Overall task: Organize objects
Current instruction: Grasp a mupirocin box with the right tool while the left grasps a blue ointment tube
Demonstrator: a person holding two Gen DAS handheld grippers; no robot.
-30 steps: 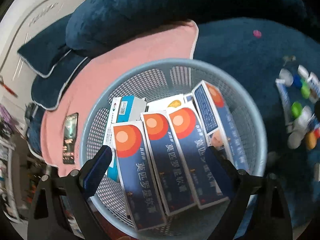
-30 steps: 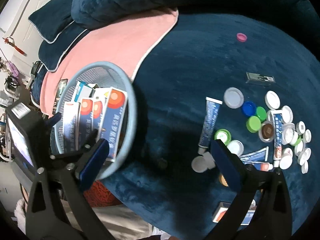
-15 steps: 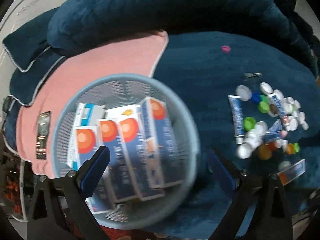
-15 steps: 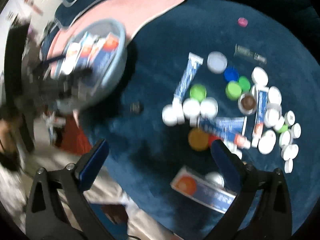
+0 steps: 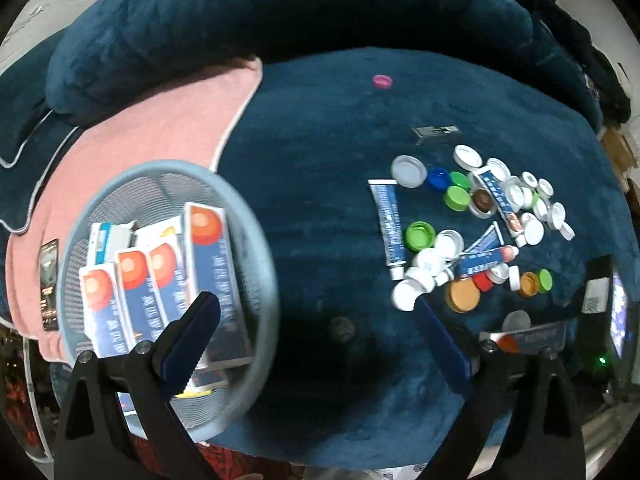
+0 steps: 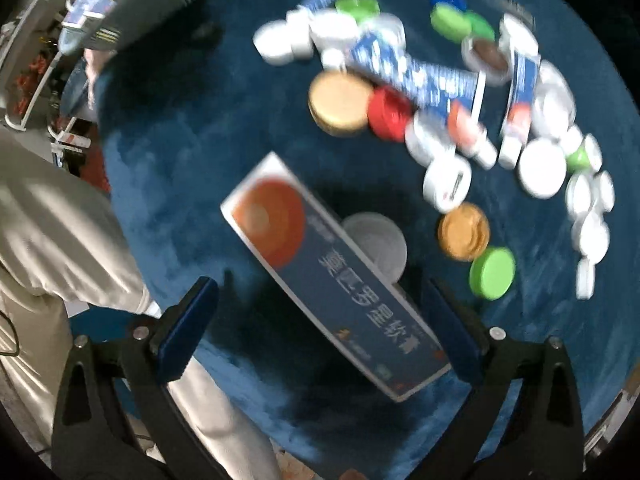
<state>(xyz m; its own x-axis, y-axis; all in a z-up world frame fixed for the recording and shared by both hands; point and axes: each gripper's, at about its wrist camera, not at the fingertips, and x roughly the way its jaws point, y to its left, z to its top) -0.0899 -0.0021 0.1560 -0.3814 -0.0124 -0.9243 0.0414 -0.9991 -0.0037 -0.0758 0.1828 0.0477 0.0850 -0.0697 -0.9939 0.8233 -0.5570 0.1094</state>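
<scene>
Over the blue sofa cushion (image 6: 168,168), right tongs (image 6: 316,312): now swinging in, gaping, above the ointment box (image 6: 332,292).
Left tongs (image 5: 316,320): open, empty, drifting off the basket (image 5: 256,240).
Meaning: next box pickup is beginning.

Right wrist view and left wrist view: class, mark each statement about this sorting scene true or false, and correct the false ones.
1. The right tongs are shut on a bottle cap. False: they are open over a blue ointment box.
2. The basket holds several blue boxes with orange circles. True.
3. The left tongs are open and hold nothing. True.
4. The pink cap lies in the middle of the cap pile. False: it lies alone, far from the other caps.
5. A red cap touches the large gold lid. True.
</scene>
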